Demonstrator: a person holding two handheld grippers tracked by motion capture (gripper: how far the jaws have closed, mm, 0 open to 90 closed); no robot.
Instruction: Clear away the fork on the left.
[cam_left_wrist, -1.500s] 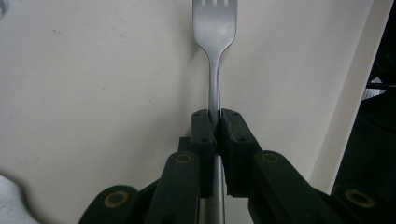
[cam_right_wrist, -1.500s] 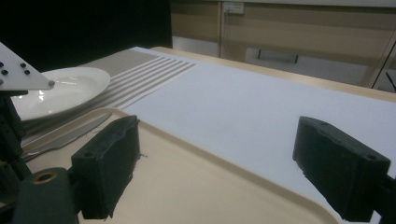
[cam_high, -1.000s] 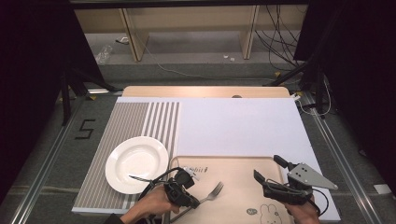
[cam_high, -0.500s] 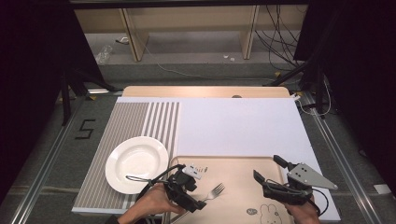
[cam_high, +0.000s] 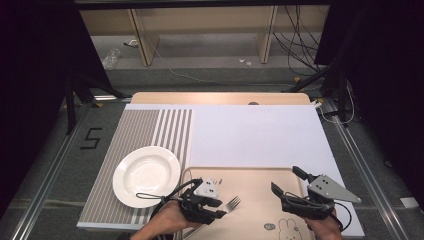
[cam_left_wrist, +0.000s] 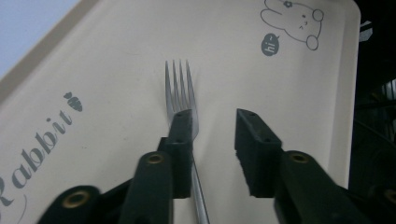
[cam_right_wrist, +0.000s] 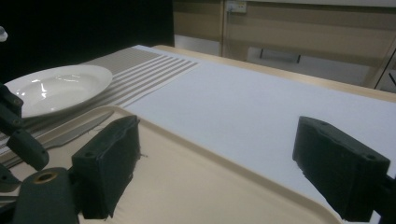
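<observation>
A metal fork (cam_high: 232, 202) lies flat on the beige rabbit-print tray (cam_high: 250, 180), tines pointing away from my left gripper (cam_high: 221, 208). In the left gripper view the fork (cam_left_wrist: 180, 88) runs along the inner face of the left-hand jaw. The left gripper (cam_left_wrist: 212, 116) has just been closing its jaws. The fork's neck sits between them at one side, and a wide gap separates it from the other jaw. My right gripper (cam_high: 285, 178) hovers over the tray's right part, open. Nothing is between the jaws of the right gripper (cam_right_wrist: 215, 140).
A white plate (cam_high: 146, 175) rests on the striped mat (cam_high: 145, 130) left of the tray. A white sheet (cam_high: 255, 135) covers the table behind the tray. In the right gripper view a knife blade (cam_right_wrist: 70, 133) lies between the plate (cam_right_wrist: 56, 86) and the tray rim (cam_right_wrist: 187, 154).
My left gripper has shifted a little and its jaws stand narrower than half a second ago. The fork lies where it was. The right gripper has kept still.
</observation>
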